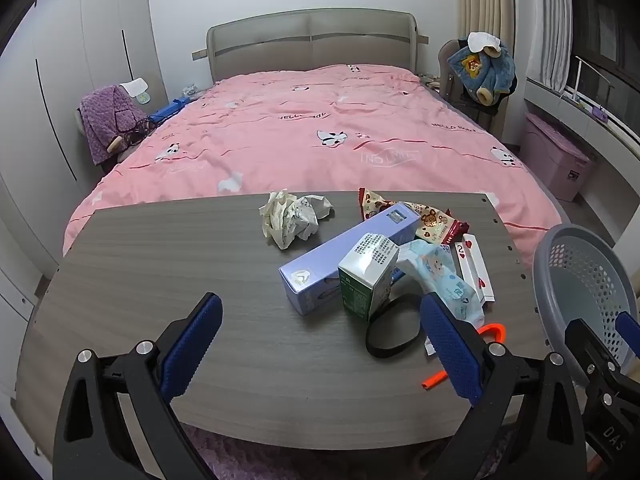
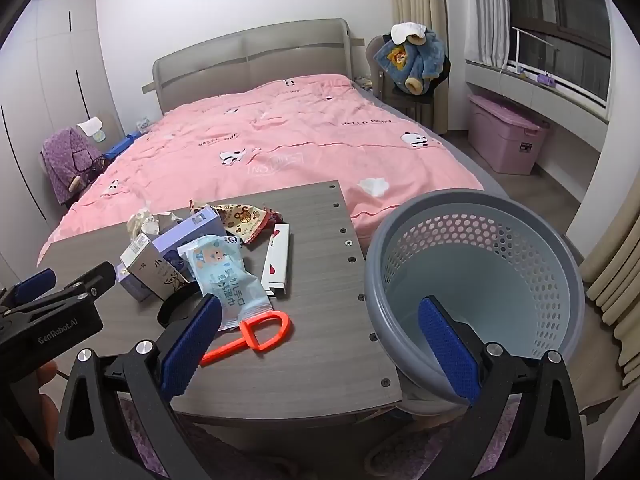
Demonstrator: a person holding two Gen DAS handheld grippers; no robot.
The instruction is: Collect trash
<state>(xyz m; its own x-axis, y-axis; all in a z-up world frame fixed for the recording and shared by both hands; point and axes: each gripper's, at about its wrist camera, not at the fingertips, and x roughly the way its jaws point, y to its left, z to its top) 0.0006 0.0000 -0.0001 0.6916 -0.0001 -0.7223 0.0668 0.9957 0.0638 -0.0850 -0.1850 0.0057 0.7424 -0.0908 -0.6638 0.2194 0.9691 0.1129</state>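
1. The grey table [image 1: 160, 264] shows bare top across the lower left and centre of the left wrist view, open for passage up to the crumpled paper [image 1: 294, 216].
2. Right of centre, a clutter blocks the way: purple box [image 1: 348, 256], green carton [image 1: 366, 276], blue wet-wipe pack [image 1: 444, 280], snack wrapper [image 1: 432, 222], playing-card box [image 1: 476, 272], black band [image 1: 390, 330].
3. In the right wrist view, an orange plastic tool [image 2: 260, 334] lies on the near strip of table.
4. At right, the perforated basket [image 2: 520, 240] stands with its mouth open beside the table edge.
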